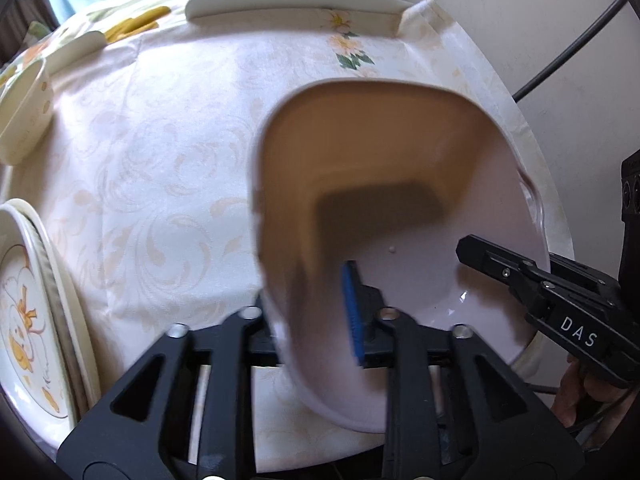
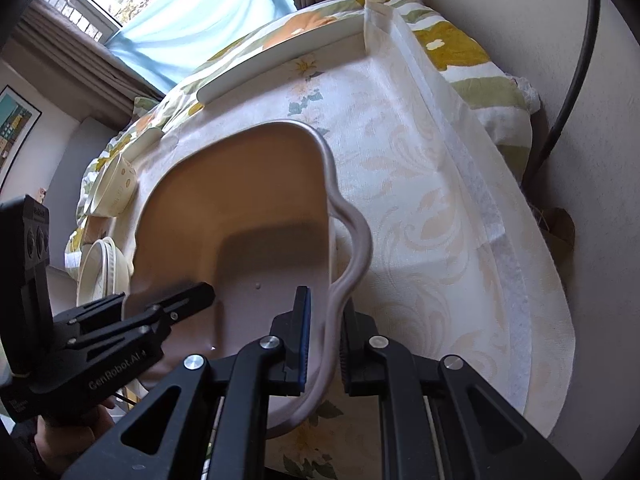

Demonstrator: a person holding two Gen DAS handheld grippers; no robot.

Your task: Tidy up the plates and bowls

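Right claw [image 2: 322, 344]: closed on the wavy rim of a large pale bowl [image 2: 256, 208], pads pressing either side. Left claw [image 1: 316, 320]: straddling the bowl's opposite wall, jaws slightly parted; whether its pads touch is unclear through blur. Bowl: low over the desk [image 1: 160, 152], on a cream patterned cloth. Beyond: flat white plate [image 1: 292, 2] at the far edge; small spotted bowl [image 1: 28, 120]; stacked painted plates [image 1: 28, 312] at the left.
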